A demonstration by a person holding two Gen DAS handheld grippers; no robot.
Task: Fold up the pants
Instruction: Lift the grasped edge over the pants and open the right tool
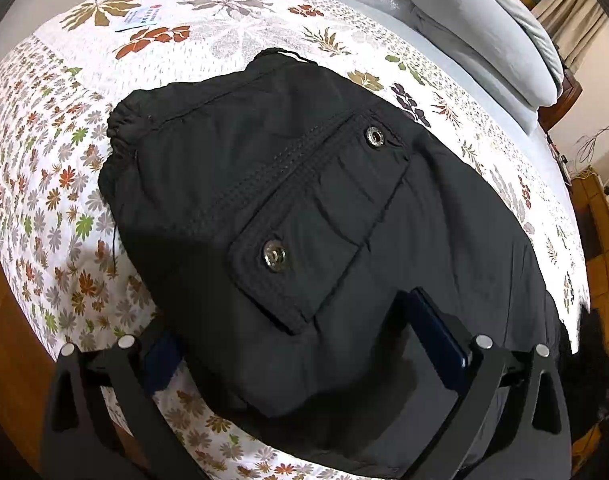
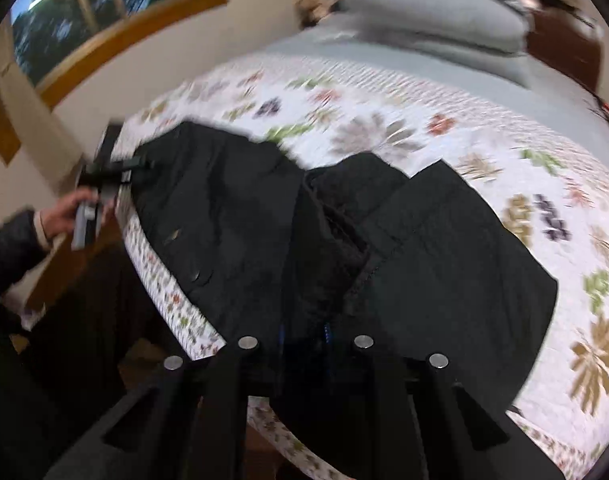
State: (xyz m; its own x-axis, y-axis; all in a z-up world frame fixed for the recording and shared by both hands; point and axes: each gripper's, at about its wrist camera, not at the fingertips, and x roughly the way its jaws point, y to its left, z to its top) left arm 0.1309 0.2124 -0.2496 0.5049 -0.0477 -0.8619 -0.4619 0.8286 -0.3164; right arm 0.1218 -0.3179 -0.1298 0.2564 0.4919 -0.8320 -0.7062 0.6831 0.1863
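Black pants [image 1: 304,208] lie on the floral bedspread [image 1: 64,208], with a flap pocket with two metal snaps facing up and the drawstring cuff at the far end. My left gripper [image 1: 304,340] is open, its fingers straddling the near part of the fabric. In the blurred right wrist view the pants [image 2: 444,248] lie spread across the bed with the fleece-lined waist open in the middle. My right gripper [image 2: 304,340] is shut on the pants' near edge. The left gripper [image 2: 116,168] shows at the far left, held in a hand.
A grey folded duvet and pillow [image 1: 484,28] lie at the head of the bed. A small card [image 1: 140,18] rests on the bedspread's far side. The wooden floor [image 1: 8,352] lies beside the bed. A window [image 2: 96,8] is in the wall.
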